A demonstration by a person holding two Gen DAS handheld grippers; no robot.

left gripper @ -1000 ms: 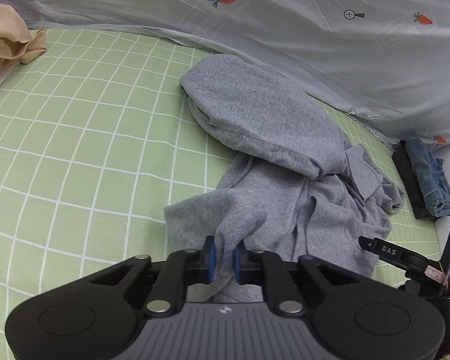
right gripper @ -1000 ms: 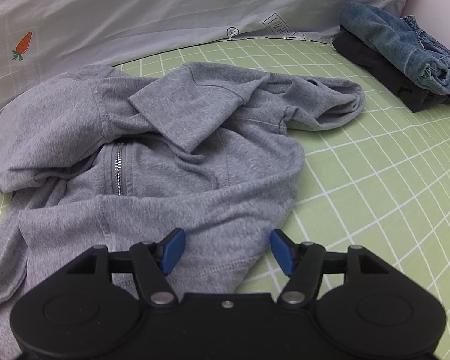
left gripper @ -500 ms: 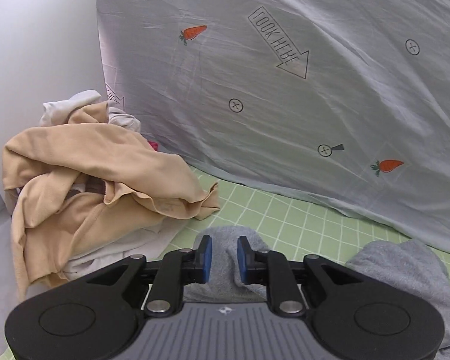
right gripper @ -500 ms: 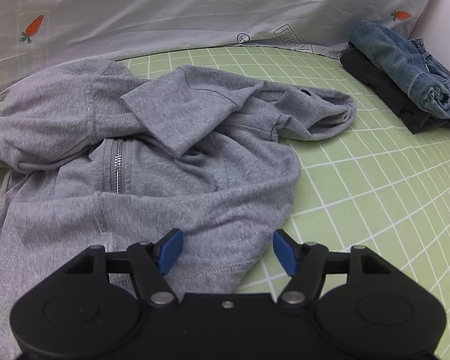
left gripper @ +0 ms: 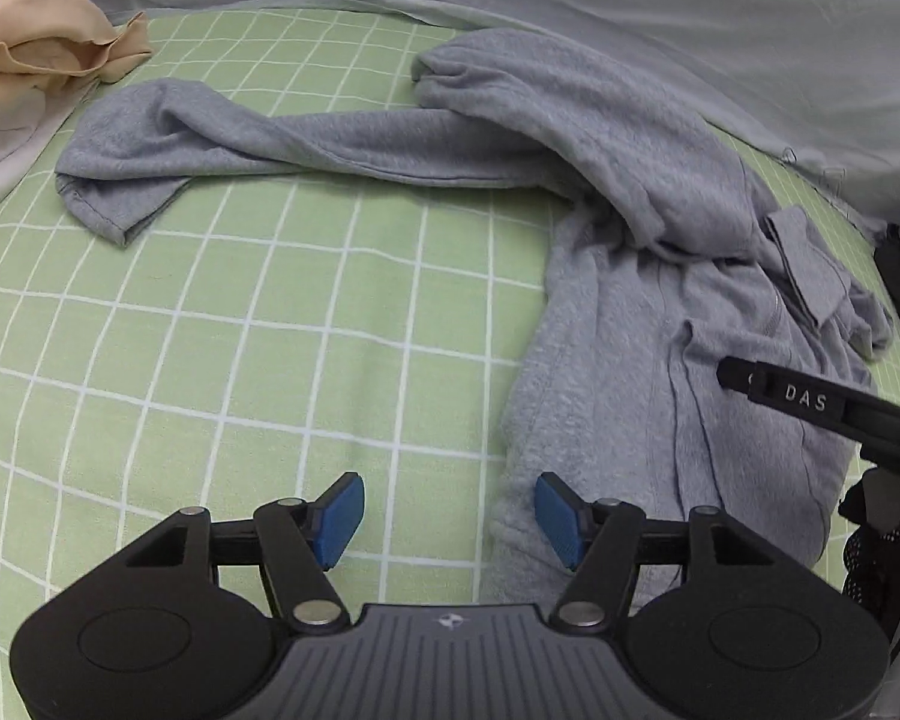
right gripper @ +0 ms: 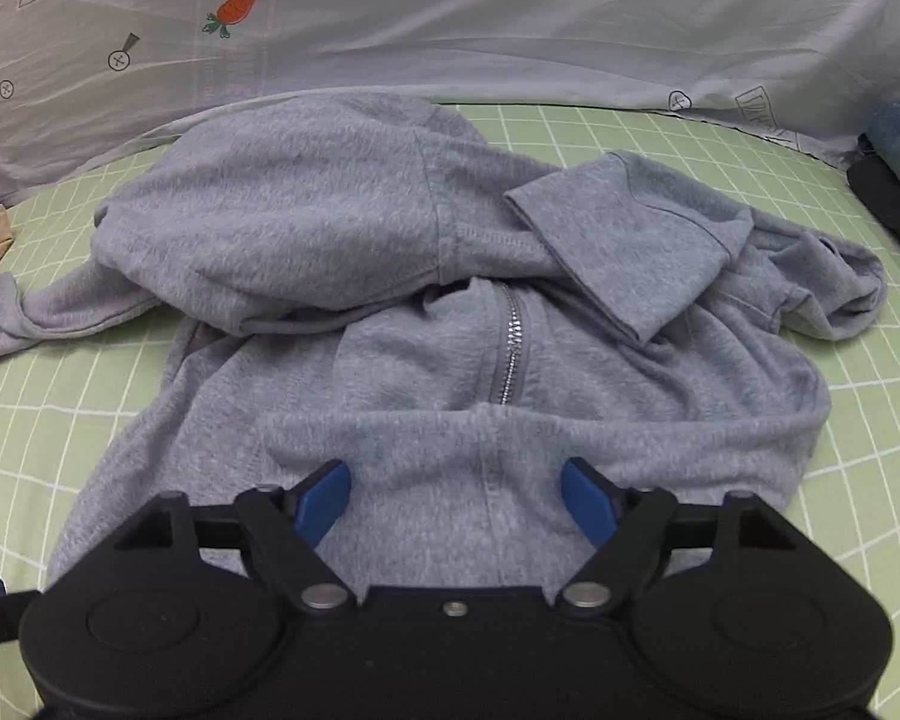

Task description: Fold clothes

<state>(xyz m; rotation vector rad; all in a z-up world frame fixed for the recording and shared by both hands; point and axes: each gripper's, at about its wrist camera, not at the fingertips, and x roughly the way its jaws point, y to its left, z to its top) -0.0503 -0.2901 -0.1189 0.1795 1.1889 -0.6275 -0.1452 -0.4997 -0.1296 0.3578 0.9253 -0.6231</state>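
Sleeve's out and you've let go of it

A second ago your left gripper point(left gripper: 449, 519) was pinched on a bit of the grey hoodie point(left gripper: 642, 276), now its blue pads are spread wide over bare green checked sheet point(left gripper: 270, 312) with nothing in them. The sleeve point(left gripper: 168, 150) you dragged now lies stretched toward the beige clothes pile point(left gripper: 36, 48). Your right gripper point(right gripper: 456, 501) has swung round to sit square over the hem, zipper point(right gripper: 513, 354) dead ahead.
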